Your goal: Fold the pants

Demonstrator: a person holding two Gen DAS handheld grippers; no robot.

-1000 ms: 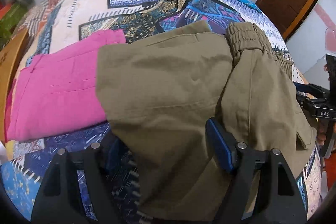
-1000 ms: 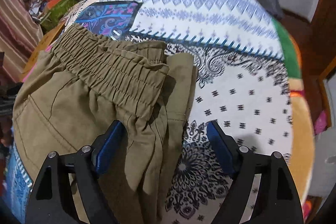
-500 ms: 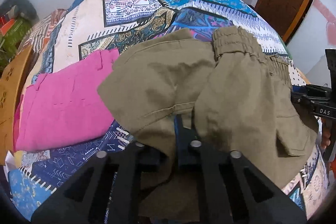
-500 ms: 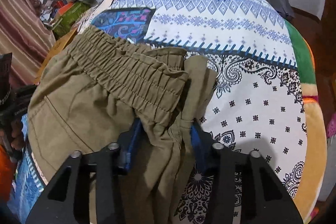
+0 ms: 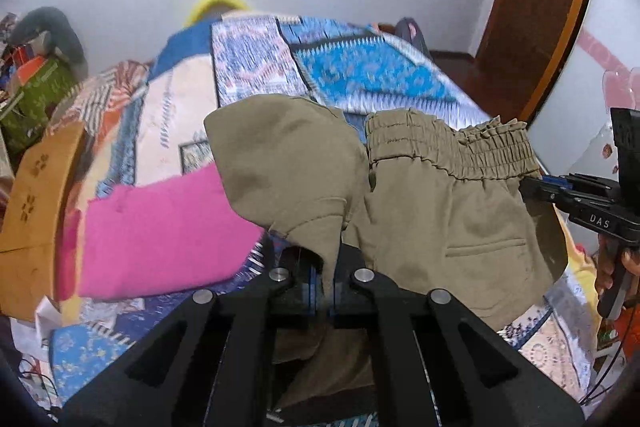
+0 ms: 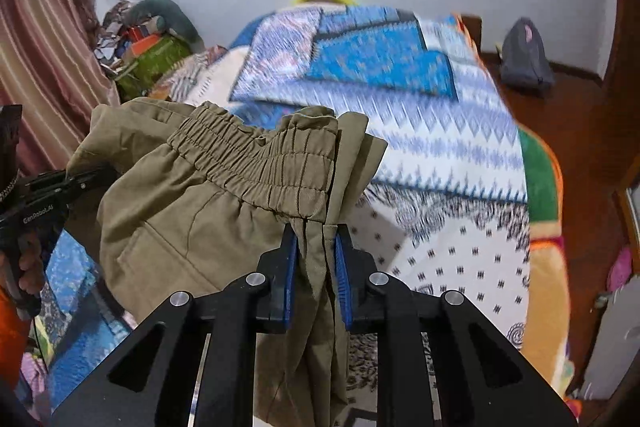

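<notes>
The olive-khaki pants (image 5: pixel 448 211) hang lifted above the patterned bedspread (image 5: pixel 360 75), held by both grippers. My left gripper (image 5: pixel 326 287) is shut on a fold of the pants fabric at its left side. My right gripper (image 6: pixel 316 267) is shut on the pants (image 6: pixel 224 211) just below the elastic waistband (image 6: pixel 260 167). The waistband (image 5: pixel 448 143) stretches between the two grippers. The right gripper also shows at the right edge of the left wrist view (image 5: pixel 532 187), and the left gripper at the left edge of the right wrist view (image 6: pixel 86 181).
A folded pink garment (image 5: pixel 160 227) lies on the bed to the left of the pants. An orange pillow (image 5: pixel 36 211) is at the bed's left edge. Clutter (image 6: pixel 152 55) is piled by the wall. A wooden door (image 5: pixel 536 7) and floor (image 6: pixel 560 115) lie to the right.
Both grippers closed on the pants and lifted them off the bed; the views now tilt up toward the wall.
</notes>
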